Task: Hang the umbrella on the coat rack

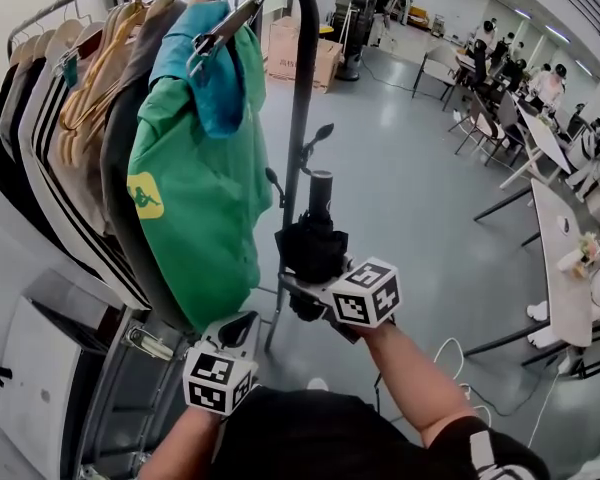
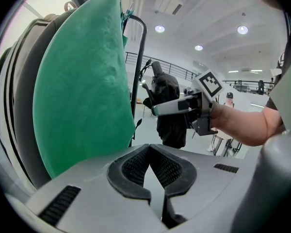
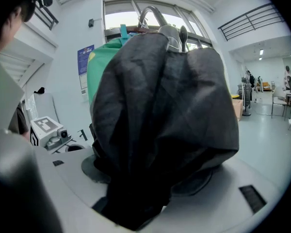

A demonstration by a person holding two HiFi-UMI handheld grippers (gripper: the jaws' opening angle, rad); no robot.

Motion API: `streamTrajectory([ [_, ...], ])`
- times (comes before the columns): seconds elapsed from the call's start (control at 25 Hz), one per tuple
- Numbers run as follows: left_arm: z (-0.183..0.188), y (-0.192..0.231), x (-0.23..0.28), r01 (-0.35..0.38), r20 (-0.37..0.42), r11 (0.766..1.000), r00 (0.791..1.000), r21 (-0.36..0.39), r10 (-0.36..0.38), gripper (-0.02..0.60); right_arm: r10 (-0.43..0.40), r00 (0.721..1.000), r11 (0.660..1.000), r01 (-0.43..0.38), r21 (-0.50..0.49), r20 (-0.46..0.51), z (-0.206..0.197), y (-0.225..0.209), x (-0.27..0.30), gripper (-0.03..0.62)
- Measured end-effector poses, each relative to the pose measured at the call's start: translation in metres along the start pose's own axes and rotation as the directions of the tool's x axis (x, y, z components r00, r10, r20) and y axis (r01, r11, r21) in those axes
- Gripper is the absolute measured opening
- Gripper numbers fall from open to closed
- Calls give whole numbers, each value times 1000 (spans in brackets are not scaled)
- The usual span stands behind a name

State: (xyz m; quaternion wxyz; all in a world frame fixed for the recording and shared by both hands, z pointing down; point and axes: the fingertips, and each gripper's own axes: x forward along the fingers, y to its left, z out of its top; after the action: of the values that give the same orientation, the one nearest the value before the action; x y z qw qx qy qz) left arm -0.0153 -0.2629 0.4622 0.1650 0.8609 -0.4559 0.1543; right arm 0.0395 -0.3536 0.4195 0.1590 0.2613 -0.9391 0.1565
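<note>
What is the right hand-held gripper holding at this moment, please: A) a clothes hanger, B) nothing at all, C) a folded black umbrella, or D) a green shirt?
C: in the right gripper view the folded black umbrella fills the space between the jaws of the right hand-held gripper, which are closed on its fabric.

Black umbrella [image 1: 312,248] in my right claw [image 1: 305,286]; at ten o'clock, green shirt [image 1: 195,198] with yellow patch [image 1: 145,196], white-striped black jackets [image 1: 50,168].
</note>
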Motion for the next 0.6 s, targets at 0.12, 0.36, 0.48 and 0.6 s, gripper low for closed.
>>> streamTrajectory([
  [0.12, -3, 3, 0, -2, -7, 1000, 1000, -6, 2, 15, -3, 999, 1000, 4, 10, -46, -26, -1, 6, 287],
  [0.36, -6, 15, -3, -24, -16, 999, 1000, -23, 23, 15, -14, 995, 998, 20, 56, -102, -63, -7, 13, 287],
  [0.48, -6, 17, -4, -26, -16, 999, 1000, -22, 26, 15, -20, 992, 996, 31, 83, -125, -78, -11, 17, 287],
  [0.6, -7, 15, -3, -23, -18, 999, 1000, -25, 22, 15, -27, 989, 994, 42, 98, -147, -92, -15, 22, 287],
])
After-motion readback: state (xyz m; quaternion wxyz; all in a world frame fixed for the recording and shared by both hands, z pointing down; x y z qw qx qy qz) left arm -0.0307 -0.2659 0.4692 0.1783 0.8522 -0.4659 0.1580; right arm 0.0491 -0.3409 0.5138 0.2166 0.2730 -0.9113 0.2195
